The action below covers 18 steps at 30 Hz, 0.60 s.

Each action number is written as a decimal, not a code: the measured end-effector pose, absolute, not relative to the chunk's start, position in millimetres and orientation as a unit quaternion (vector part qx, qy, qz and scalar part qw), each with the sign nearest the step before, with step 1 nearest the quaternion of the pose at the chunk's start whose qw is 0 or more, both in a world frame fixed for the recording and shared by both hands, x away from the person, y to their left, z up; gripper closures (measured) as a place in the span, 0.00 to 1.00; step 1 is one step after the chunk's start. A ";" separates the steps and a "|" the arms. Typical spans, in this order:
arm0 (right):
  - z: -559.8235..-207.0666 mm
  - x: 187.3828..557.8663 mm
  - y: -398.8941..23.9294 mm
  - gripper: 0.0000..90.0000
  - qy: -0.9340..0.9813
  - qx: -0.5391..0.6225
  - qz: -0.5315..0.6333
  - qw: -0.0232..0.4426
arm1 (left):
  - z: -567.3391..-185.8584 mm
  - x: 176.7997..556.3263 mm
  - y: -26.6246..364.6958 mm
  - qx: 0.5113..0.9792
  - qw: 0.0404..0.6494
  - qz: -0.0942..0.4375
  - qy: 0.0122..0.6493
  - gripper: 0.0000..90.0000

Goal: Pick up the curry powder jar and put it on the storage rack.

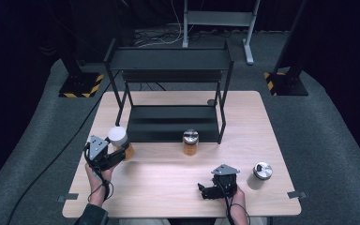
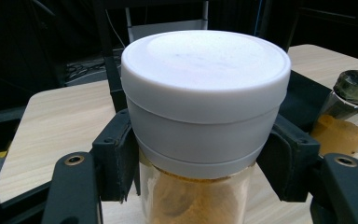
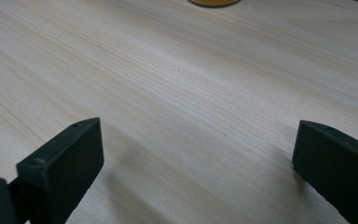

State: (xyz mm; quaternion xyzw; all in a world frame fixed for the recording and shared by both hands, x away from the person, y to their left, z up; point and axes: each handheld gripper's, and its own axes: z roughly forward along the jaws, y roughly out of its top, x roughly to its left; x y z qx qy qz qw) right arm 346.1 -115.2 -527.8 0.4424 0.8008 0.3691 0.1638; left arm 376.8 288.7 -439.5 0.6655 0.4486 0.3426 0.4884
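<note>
While left gripper (image 2: 200, 158) clamps round white-lidded jar (image 2: 205, 116) (orange powder inside).

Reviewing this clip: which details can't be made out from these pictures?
- White-lidded jar: its base is cut off by the bottom edge of the left gripper view; in the high view the left gripper covers its lower part, so whether it stands on the table cannot be told.
- Silver-lidded jar: any label is too small in the high view.
- Yellow object: cut off by the top edge of the right gripper view.
</note>
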 end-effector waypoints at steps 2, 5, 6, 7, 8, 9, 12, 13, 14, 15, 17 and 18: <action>-527.8 346.1 -115.2 0.01 0.801 0.442 0.369 0.164 | -439.2 377.7 287.6 0.665 0.490 0.341 0.449 0.39; -527.8 346.1 -115.2 0.01 0.801 0.442 0.369 0.164 | -439.0 378.5 287.0 0.666 0.489 0.341 0.448 0.39; -527.8 346.1 -115.2 0.01 0.801 0.442 0.369 0.164 | -438.9 378.9 286.7 0.666 0.490 0.341 0.448 0.39; -527.8 346.1 -115.1 0.01 0.801 0.442 0.368 0.164 | -438.3 379.5 286.0 0.666 0.490 0.341 0.448 0.39; -527.8 346.1 -115.1 0.01 0.801 0.442 0.368 0.164 | -438.3 379.5 286.0 0.666 0.490 0.341 0.448 0.39; -527.8 346.1 -115.1 0.01 0.801 0.442 0.368 0.164 | -437.5 380.2 285.2 0.667 0.490 0.341 0.446 0.39; -527.8 346.2 -115.2 0.01 0.801 0.443 0.369 0.164 | -436.1 381.1 283.7 0.668 0.490 0.341 0.445 0.39; -527.8 346.2 -115.3 0.01 0.801 0.442 0.369 0.164 | -436.1 381.1 283.7 0.668 0.490 0.341 0.445 0.39; -527.8 346.2 -115.3 0.01 0.801 0.442 0.369 0.164 | -435.6 381.6 283.0 0.668 0.490 0.341 0.444 0.39; -527.8 346.2 -115.3 0.01 0.801 0.443 0.369 0.163 | -435.4 381.9 282.7 0.669 0.490 0.341 0.443 0.39; -527.8 346.1 -115.1 0.01 0.801 0.442 0.369 0.164 | -435.2 382.9 281.9 0.669 0.489 0.341 0.443 0.39; -527.8 346.2 -115.1 0.01 0.801 0.442 0.368 0.164 | -435.1 383.4 281.6 0.670 0.489 0.340 0.443 0.39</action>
